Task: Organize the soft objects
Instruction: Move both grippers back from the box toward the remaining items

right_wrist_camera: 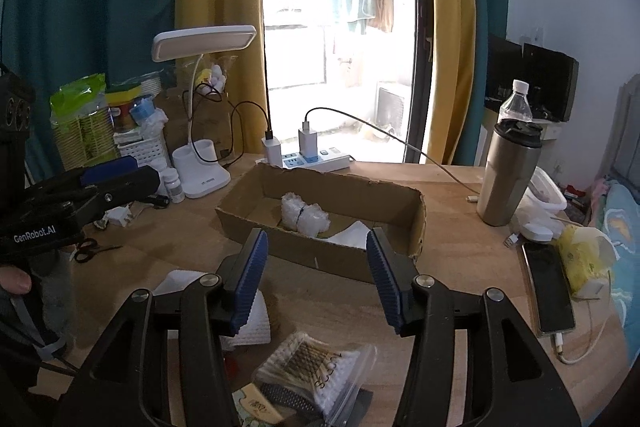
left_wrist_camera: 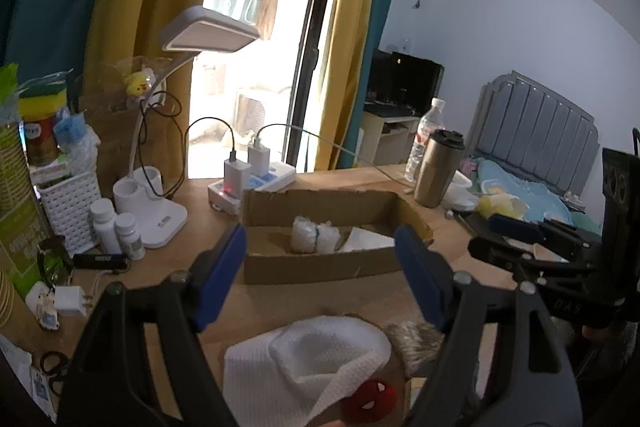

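Left wrist view: the left gripper hangs over the wooden desk with its blue pads spread wide and nothing between them. Below it lies a white waffle-weave cloth with a red spider-mask toy at its near edge. Ahead stands an open cardboard box holding two bubble-wrap bundles and a white sheet. Behind the box sit a power strip with chargers, a white desk lamp, two small white bottles and a white basket. A steel tumbler and a water bottle stand at the box's right. The right gripper shows at the right edge.

Right wrist view: the right gripper is open at a moderate width, empty. Under it lies a clear bag of cotton pads, with the white cloth just beside it to the left. The cardboard box lies straight ahead, its near wall between the jaws and the bundles. A phone on its cable and a yellow tissue pack lie to the right; scissors lie at left, under the left gripper.
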Demonstrator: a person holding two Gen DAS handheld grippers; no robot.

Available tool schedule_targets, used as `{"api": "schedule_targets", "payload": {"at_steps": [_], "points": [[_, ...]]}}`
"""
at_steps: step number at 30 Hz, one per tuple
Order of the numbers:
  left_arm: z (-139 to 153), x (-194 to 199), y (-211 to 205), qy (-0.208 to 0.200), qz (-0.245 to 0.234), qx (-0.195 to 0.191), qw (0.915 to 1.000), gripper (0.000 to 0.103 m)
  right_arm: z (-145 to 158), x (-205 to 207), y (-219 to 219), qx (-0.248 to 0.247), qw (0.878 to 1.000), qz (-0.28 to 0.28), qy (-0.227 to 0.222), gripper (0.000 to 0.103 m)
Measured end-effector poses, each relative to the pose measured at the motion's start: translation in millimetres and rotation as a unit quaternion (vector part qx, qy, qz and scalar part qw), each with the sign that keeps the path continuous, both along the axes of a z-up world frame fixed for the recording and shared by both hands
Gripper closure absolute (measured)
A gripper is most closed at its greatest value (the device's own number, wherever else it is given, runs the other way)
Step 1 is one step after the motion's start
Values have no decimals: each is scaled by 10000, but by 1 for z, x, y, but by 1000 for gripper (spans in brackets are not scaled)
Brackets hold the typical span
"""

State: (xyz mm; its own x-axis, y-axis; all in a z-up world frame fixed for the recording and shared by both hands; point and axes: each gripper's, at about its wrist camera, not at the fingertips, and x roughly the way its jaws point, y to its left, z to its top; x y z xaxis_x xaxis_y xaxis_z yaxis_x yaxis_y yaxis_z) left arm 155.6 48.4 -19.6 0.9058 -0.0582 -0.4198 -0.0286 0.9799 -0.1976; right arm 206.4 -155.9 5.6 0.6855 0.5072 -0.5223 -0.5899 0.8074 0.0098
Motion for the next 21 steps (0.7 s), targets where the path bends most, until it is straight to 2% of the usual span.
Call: {"api": "schedule_targets", "payload": {"at_steps": [7, 16, 19, 21], "points": [[-1, -14, -1, -19, 0, 2, 10000, 25, 1, -17, -4, -19, 10000, -52, -29, 48], [-8, -38, -6, -25, 94, 190, 9998, 24, 1, -41, -9, -73, 9998, -107, -144, 47], [-11, -45, -11, -11, 132, 308, 9994, 24, -1, -48, -12, -59, 9998, -92, -160, 40], [-14, -49, -15, 12, 132, 365, 9992, 24, -5, -52, -15, -63, 9999, -98, -108, 40]]}}
